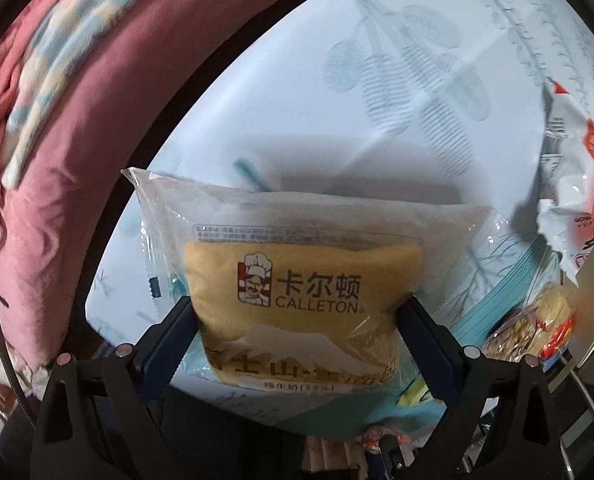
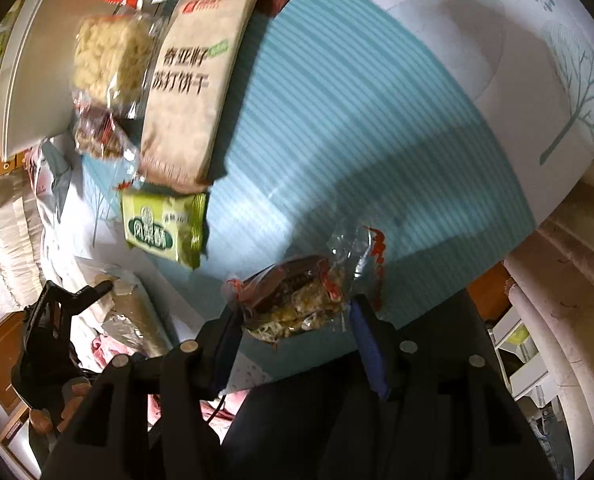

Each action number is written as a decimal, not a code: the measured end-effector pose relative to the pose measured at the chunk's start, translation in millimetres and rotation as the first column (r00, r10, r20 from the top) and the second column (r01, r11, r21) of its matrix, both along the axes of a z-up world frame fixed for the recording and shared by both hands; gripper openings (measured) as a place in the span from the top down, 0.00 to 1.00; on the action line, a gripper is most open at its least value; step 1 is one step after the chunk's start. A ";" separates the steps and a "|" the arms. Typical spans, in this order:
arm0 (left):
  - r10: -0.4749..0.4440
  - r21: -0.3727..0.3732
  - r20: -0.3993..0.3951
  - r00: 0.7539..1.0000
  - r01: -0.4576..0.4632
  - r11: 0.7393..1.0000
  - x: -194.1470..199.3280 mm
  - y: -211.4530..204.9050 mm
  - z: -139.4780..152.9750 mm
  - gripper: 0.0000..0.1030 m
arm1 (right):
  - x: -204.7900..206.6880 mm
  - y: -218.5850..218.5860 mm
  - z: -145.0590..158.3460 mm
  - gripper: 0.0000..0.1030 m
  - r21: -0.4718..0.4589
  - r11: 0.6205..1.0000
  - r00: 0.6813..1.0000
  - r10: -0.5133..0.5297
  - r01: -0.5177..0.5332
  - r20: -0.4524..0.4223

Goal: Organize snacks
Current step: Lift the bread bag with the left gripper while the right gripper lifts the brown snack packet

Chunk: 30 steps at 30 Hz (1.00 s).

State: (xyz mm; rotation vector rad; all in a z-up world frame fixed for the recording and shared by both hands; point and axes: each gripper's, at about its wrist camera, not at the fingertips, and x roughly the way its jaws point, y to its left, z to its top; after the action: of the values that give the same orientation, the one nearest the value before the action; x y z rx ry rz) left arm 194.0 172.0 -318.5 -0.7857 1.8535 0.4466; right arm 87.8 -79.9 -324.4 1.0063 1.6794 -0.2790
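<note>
The left gripper, tilted steeply downward, clamps a "CALLETON" cake packet between wide-set jaws, while the right gripper pinches a clear-wrapped snack.

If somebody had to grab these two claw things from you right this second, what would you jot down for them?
Left claw: shut on the Calleton cake packet, pads pressing its two sides, held over the patterned sheet.
Right claw: shut on a clear nut-bar packet, over the sheet's striped teal part.
Lined up already, in the right wrist view: puffed-rice bar, soda cracker pack, green pineapple cake pack, with more red wrappers beyond.
A red and white wrapper lies at the right edge of the left view.
Left to do: set down both held packets with the others; where exactly is your call.
</note>
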 end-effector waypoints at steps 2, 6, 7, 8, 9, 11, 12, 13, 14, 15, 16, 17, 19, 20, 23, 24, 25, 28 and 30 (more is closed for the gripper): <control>0.020 -0.024 -0.032 0.999 -0.021 0.999 -6.6 4.8 -1.1 0.08 | -3.2 2.9 1.0 0.48 0.020 1.000 1.000 0.003 -0.003 -0.001; 0.061 -0.066 -0.059 0.996 -0.065 0.996 -18.7 13.6 2.1 0.16 | -0.5 9.6 5.9 0.48 0.045 0.998 0.999 0.034 -0.035 0.022; 0.064 -0.067 -0.056 0.996 -0.068 0.995 -20.3 14.7 4.3 0.18 | 1.1 8.6 7.1 0.48 0.046 0.998 0.999 0.044 -0.045 0.027; 0.066 -0.068 -0.055 0.996 -0.070 0.995 -22.1 16.4 5.0 0.18 | 3.4 8.9 9.5 0.48 0.045 0.997 0.998 0.055 -0.056 0.034; 0.075 -0.068 -0.054 0.996 -0.079 0.995 -25.1 17.1 6.0 0.20 | 5.6 11.0 12.8 0.48 0.044 0.997 0.997 0.068 -0.070 0.045; 0.096 -0.073 -0.054 0.994 -0.100 0.992 -30.9 20.1 7.3 0.23 | 11.3 11.3 19.9 0.48 0.038 0.995 0.993 0.092 -0.095 0.068; 0.113 -0.078 -0.053 0.992 -0.117 0.990 -35.2 20.5 8.0 0.25 | 14.5 10.3 23.3 0.48 0.032 0.993 0.991 0.107 -0.110 0.081; 0.124 -0.079 -0.052 0.991 -0.128 0.989 -38.8 22.5 9.1 0.28 | 19.2 9.1 28.8 0.48 0.025 0.992 0.988 0.123 -0.126 0.096; 0.134 -0.077 -0.050 0.990 -0.138 0.988 -40.4 22.1 11.5 0.29 | 25.4 7.8 34.9 0.48 0.018 0.990 0.985 0.134 -0.137 0.107; 0.142 -0.076 -0.047 0.989 -0.145 0.986 -42.2 20.9 13.7 0.31 | 29.8 6.2 41.0 0.48 0.009 0.988 0.981 0.150 -0.152 0.120; 0.150 -0.075 -0.046 0.988 -0.153 0.985 -43.8 20.6 15.1 0.33 | 33.2 4.7 46.5 0.48 0.000 0.986 0.977 0.165 -0.166 0.133; 0.158 -0.073 -0.044 0.986 -0.161 0.984 -42.3 17.8 18.7 0.34 | 37.0 2.5 50.8 0.48 -0.008 0.984 0.973 0.178 -0.178 0.145; 0.176 -0.072 -0.036 0.984 -0.178 0.981 -50.0 18.8 20.0 0.41 | 45.3 -1.9 62.9 0.48 -0.026 0.979 0.964 0.206 -0.204 0.166; 0.183 -0.073 -0.034 0.983 -0.185 0.980 -51.7 18.1 21.2 0.42 | 47.4 -4.1 67.6 0.48 -0.035 0.976 0.960 0.217 -0.215 0.177; 0.215 -0.077 -0.046 0.976 -0.218 0.973 -64.1 18.1 21.4 0.50 | 59.1 -13.4 84.6 0.48 -0.066 0.966 0.943 0.259 -0.251 0.209; 0.222 -0.079 -0.051 0.974 -0.225 0.971 -66.1 16.5 22.2 0.53 | 63.2 -16.7 89.9 0.48 -0.078 0.961 0.936 0.276 -0.265 0.219; 0.227 -0.080 -0.055 0.972 -0.231 0.970 -67.4 14.7 23.1 0.54 | 67.3 -20.5 95.2 0.48 -0.091 0.956 0.929 0.291 -0.277 0.230; 0.220 -0.073 -0.061 0.974 -0.224 0.972 -70.8 5.8 26.7 0.60 | 78.1 -31.1 106.0 0.48 -0.114 0.947 0.912 0.320 -0.301 0.256; 0.215 -0.075 -0.065 0.974 -0.220 0.973 -70.1 -2.5 32.7 0.65 | 87.8 -36.8 113.8 0.48 -0.128 0.940 0.900 0.340 -0.317 0.272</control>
State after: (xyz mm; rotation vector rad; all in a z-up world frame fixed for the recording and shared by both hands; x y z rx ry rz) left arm 124.0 169.5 -285.7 -1.0484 1.8550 0.5388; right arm 175.6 -116.6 -210.6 0.6508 1.5222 0.0265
